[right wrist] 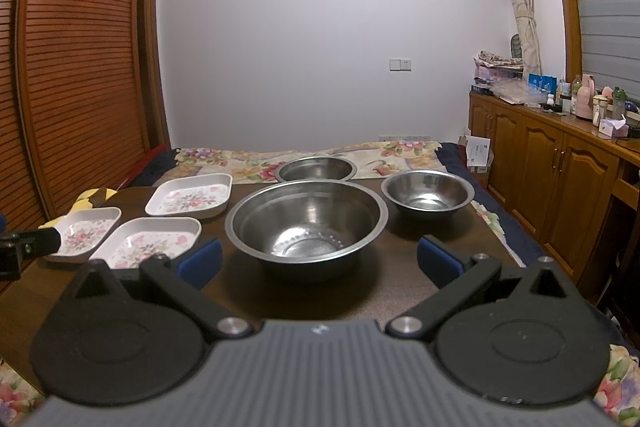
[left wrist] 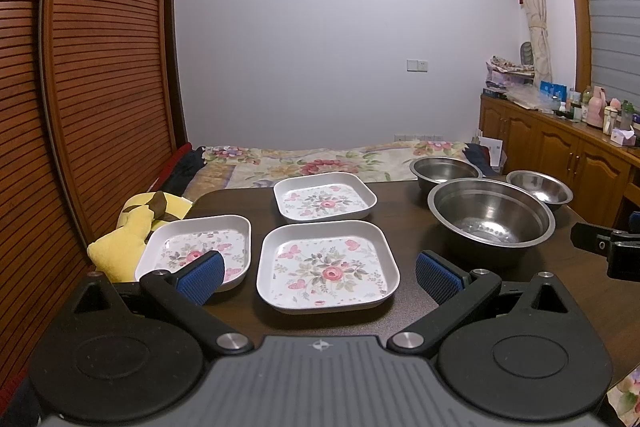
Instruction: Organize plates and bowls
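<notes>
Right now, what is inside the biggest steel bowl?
The biggest steel bowl holds no objects; only its shiny floor with water droplets or embossed dots shows. Its near inner wall is hidden behind its own rim. Both tools, left and right, are open, short of it.

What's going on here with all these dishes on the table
A person holds two grippers over a dark table, and nothing is picked up yet. The left gripper is open, facing three flowered square plates; the nearest plate sits right ahead of it. The right gripper is open too, facing the big steel bowl, with two smaller bowls behind. All the dishes lie separate, unstacked.
</notes>
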The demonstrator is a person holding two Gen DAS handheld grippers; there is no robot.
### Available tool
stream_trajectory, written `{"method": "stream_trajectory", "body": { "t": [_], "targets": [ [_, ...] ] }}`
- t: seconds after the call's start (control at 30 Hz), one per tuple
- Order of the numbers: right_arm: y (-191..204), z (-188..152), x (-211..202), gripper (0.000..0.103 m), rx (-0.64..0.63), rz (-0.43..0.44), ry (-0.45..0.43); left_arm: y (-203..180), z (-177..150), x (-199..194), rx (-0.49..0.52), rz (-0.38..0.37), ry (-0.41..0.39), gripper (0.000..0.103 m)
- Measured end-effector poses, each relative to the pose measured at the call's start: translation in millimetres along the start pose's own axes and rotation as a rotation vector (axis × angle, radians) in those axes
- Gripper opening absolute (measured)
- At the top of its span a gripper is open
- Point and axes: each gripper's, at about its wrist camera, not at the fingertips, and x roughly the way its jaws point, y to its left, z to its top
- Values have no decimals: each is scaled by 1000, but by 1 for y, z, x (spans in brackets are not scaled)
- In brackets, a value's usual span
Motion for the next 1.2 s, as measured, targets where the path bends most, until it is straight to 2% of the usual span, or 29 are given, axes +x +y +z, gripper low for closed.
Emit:
{"method": "stream_trajectory", "body": {
  "t": [0.53, 1.2],
  "targets": [
    [4, -6, 7, 103, 0, 11, 24, 6, -10, 11, -16, -5, 35, 103],
    [27, -10, 25, 103, -48, 67, 63, 8, -29, 29, 29, -93, 128, 103]
  ]
}}
